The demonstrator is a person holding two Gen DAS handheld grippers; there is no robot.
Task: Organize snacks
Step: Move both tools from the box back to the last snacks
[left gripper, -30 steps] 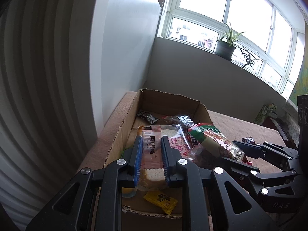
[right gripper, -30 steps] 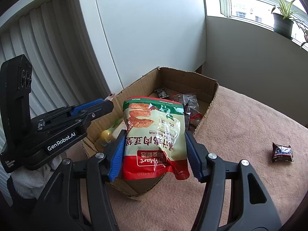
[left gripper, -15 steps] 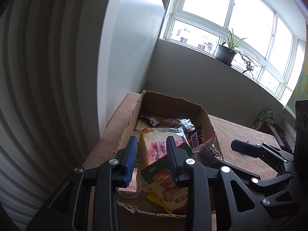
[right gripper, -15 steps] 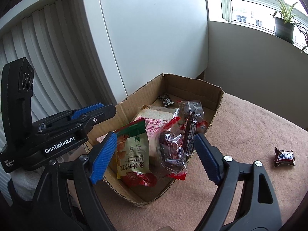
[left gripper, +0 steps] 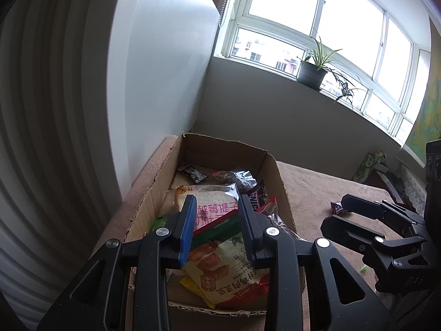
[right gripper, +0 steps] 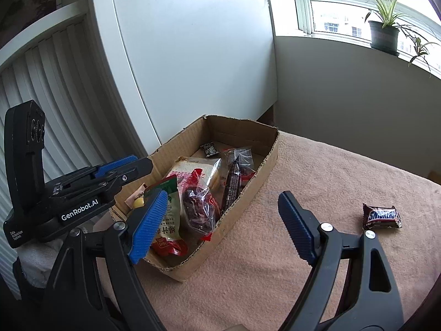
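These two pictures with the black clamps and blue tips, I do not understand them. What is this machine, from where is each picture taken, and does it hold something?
It is not a robot. A person holds a handheld gripper in each hand, and a small wide-angle camera on each one looks forward along its two fingers. That is why the walls look curved.

One picture comes from the left gripper, the other from the right gripper. Each gripper also appears at the side of the other's picture.

Both look down at a cardboard box on a pink cloth. In the box lie a bread pack, a green and red snack bag, a clear bag of dark red fruit and smaller packets. A chocolate bar lies outside on the cloth.

Both grippers are open and hold nothing. The right one has just opened wider; the left is only narrowly open.
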